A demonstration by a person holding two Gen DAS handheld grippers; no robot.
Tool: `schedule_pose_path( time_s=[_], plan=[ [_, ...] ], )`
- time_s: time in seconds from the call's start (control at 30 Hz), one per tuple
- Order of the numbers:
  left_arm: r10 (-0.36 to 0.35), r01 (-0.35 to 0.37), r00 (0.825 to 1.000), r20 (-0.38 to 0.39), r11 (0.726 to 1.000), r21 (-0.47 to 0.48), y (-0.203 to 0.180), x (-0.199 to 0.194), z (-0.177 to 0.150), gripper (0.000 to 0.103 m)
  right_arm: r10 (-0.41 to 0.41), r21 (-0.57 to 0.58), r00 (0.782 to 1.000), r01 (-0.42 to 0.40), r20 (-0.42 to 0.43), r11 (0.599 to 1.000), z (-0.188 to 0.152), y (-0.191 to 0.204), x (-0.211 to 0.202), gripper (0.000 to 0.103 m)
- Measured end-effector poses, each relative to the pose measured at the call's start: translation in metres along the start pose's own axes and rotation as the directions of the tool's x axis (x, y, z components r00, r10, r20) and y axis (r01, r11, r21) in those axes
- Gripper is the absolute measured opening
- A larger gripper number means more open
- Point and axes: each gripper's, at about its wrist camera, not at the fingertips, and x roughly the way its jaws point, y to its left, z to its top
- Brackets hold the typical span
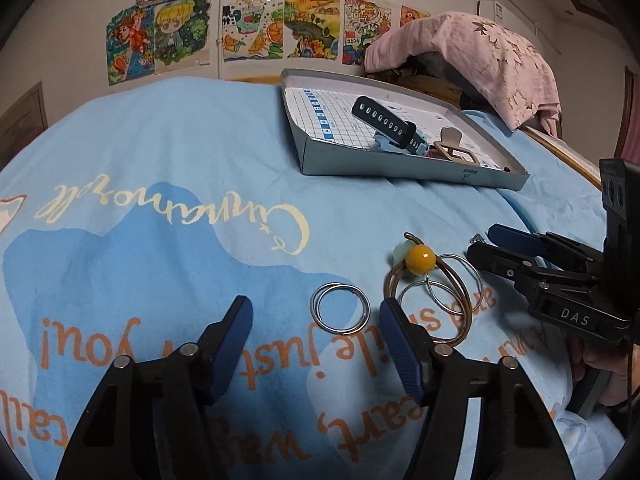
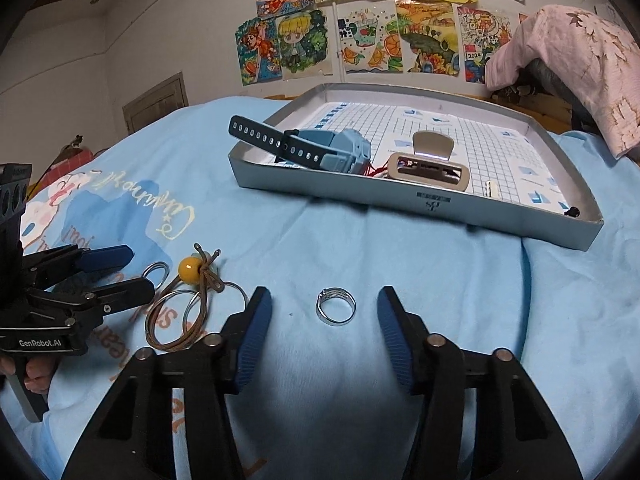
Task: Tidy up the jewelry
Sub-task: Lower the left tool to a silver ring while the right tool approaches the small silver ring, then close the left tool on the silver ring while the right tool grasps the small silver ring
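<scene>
So, left wrist view: left hand-held gripper (image 1: pixel 316 320) is part open, pads either side of the pair of silver hoops (image 1: pixel 341 309) lying on the blue bedsheet (image 1: pixel 160 152), not touching them, nothing held. Just beside, on the right-gripper side, the brown cord bracelet w/ yellow bead (image 1: pixel 421 258) lies tangled over a second hoop pair (image 1: pixel 440 290). Right hand-held gripper (image 1: pixel 486 242) shows at the edge of this view, low over the sheet. The grey box tray (image 1: pixel 360 162) sits near the far edge of the bed, already holding a blue watch (image 1: pixel 386 122) and a beige hair clip (image 1: pixel 454 148).

Right wrist view: right hand-held gripper (image 2: pixel 325 320) also about half open, jaws bracketing a small silver ring (image 2: pixel 335 306) on the sheet w/o contact, so empty. Tray well beyond it.

Progress, my read: watch + clip sorted; ring, both hoop pairs and bracelet are left. Roughly a third done.
</scene>
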Motion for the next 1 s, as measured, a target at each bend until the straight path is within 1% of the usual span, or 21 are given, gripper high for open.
schedule_pose_path(
  time_s=[0.03,0.1,0.17,0.23,0.3,0.4,0.5,0.67,0.73,0.77,0.8,0.83,1.0],
  plan=[
    [-0.002,0.002,1.000,-0.005,1.000,0.003,-0.001,0.001,0.000,0.060,0.001,0.002,1.000,-0.001,-0.003,1.000,0.000,0.000,0.000,0.048],
    [-0.005,0.005,1.000,-0.015,1.000,0.014,-0.003,0.002,-0.001,0.054,0.003,0.002,1.000,-0.003,-0.009,1.000,-0.001,0.000,0.001,0.041],
    [-0.005,0.006,1.000,-0.030,0.999,0.032,-0.007,0.004,-0.002,0.050,0.002,0.000,1.000,-0.002,-0.014,1.000,-0.001,0.001,0.003,0.039],
    [0.000,0.002,0.999,-0.041,0.999,0.042,-0.010,0.006,-0.002,0.049,0.002,-0.002,1.000,-0.002,-0.019,1.000,-0.001,0.003,0.004,0.038],
    [0.001,0.001,0.999,-0.047,0.999,0.038,-0.009,0.007,-0.002,0.045,0.003,-0.001,1.000,-0.003,-0.023,1.000,-0.001,0.002,0.004,0.035],
    [0.005,-0.003,0.998,-0.059,1.000,0.031,-0.008,0.009,-0.002,0.039,0.006,0.002,1.000,-0.006,-0.028,1.000,-0.001,0.002,0.005,0.033],
    [0.014,-0.010,0.997,-0.073,0.999,0.046,-0.011,0.012,-0.002,0.039,0.004,0.002,1.000,-0.004,-0.031,1.000,-0.001,0.002,0.005,0.029],
    [0.029,-0.021,0.995,-0.095,0.996,0.081,-0.016,0.015,-0.003,0.039,0.004,-0.002,0.999,-0.004,-0.041,1.000,0.000,0.003,0.007,0.029],
    [0.032,-0.022,0.994,-0.102,0.996,0.089,-0.017,0.017,-0.003,0.035,0.004,-0.002,0.999,-0.004,-0.046,1.000,0.000,0.003,0.008,0.029],
    [0.032,-0.022,0.994,-0.104,0.995,0.094,-0.018,0.017,-0.003,0.029,0.004,-0.002,0.999,-0.005,-0.049,1.000,0.001,0.003,0.009,0.028],
    [0.034,-0.024,0.994,-0.105,0.995,0.095,-0.019,0.017,-0.003,0.028,0.009,-0.003,0.999,-0.009,-0.052,1.000,0.001,0.003,0.010,0.021],
    [0.034,-0.024,0.994,-0.103,0.995,0.095,-0.019,0.017,-0.003,0.028,0.015,-0.004,0.998,-0.016,-0.058,1.000,0.001,0.003,0.011,0.017],
    [0.014,-0.008,0.996,-0.084,0.997,0.077,-0.015,0.013,-0.004,0.026,0.017,-0.005,0.999,-0.017,-0.052,1.000,0.000,0.004,0.009,0.017]
  ],
)
